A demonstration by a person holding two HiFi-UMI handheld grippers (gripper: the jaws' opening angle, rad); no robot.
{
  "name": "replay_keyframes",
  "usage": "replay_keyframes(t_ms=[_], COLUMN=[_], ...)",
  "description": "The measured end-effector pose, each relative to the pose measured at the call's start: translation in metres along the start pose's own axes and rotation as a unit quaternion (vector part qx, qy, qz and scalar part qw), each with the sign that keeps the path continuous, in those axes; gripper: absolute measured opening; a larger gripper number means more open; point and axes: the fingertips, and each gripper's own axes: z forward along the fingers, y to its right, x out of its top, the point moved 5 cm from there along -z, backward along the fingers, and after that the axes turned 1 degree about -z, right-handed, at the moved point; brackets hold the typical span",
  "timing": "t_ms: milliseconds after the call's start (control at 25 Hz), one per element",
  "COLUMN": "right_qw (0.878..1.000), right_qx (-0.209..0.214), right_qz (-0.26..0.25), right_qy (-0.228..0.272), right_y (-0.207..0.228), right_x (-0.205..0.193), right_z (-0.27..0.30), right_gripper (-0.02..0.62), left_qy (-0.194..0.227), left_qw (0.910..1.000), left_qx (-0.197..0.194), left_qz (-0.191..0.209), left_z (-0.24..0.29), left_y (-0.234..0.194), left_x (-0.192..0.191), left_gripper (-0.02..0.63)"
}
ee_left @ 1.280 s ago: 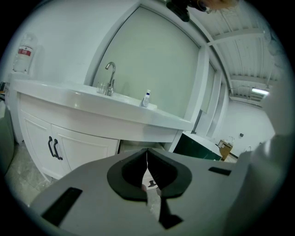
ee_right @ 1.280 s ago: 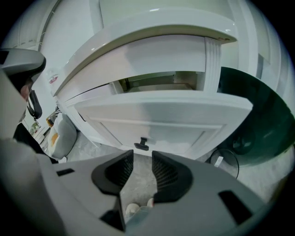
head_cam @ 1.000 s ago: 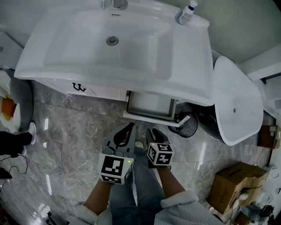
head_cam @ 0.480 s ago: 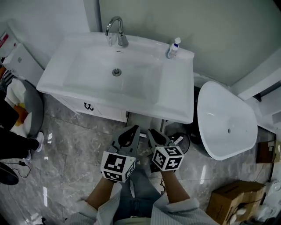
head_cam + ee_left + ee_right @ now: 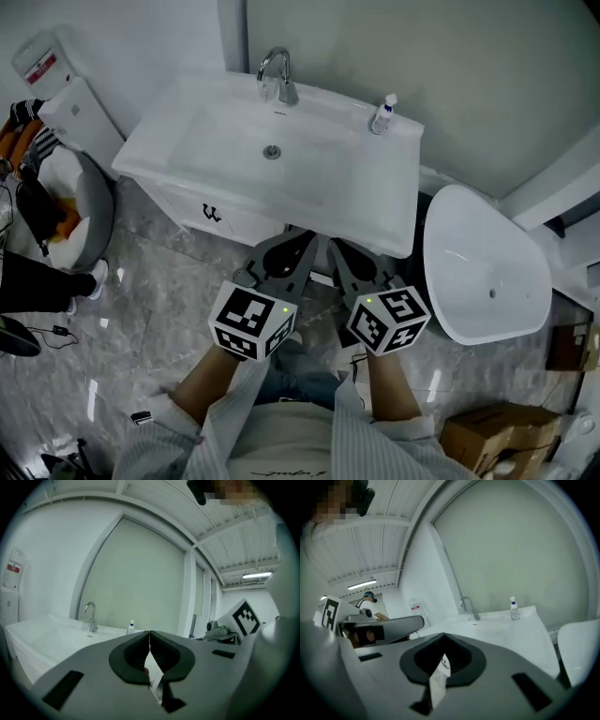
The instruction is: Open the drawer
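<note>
Head view, entry: left gripper (image 5: 292, 240) and right gripper (image 5: 336, 249) were both clenched on nothing, held side by side before the vanity (image 5: 230, 220) (seemingly parked, not pulling), and hid the drawer beneath the washbasin (image 5: 281, 164), its state unreadable.

The faucet (image 5: 278, 75) is standing at the back edge of the washbasin (image 5: 375, 187), and the bottle (image 5: 382, 114) is standing to its right. The oval basin (image 5: 487, 272) is lying right of the washbasin, with the cardboard box (image 5: 497, 441) nearer on the floor (image 5: 150, 300). The left tool (image 5: 302, 236) and right tool (image 5: 335, 246) are hanging side by side before the washbasin.
</note>
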Motion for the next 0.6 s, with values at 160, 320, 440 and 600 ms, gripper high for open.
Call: replay_keyframes(t_ms=[160, 320, 440, 600], right_qw=[1.000, 0.999, 0.999, 0.998], right_qx=[0.022, 0.029, 0.031, 0.033], right_qz=[-0.016, -0.023, -0.025, -0.031], right_qy=[0.010, 0.021, 0.031, 0.041], right_y=[-0.021, -0.030, -0.037, -0.045], right_x=[0.014, 0.024, 0.029, 0.035], right_z=[-0.013, -0.025, -0.033, -0.040], right_gripper=[0.009, 0.009, 0.009, 0.009], left_qy=[0.003, 0.000, -0.003, 0.003], left_qw=[1.0000, 0.9999, 0.9998, 0.9999], left_qx=[-0.002, -0.009, -0.014, -0.012], left_qz=[0.005, 0.006, 0.011, -0.001], left_z=[-0.017, -0.027, -0.036, -0.045], left_y=[0.008, 0.016, 0.019, 0.018], left_x=[0.012, 0.018, 0.018, 0.017], left_gripper=[0.017, 0.017, 0.017, 0.017])
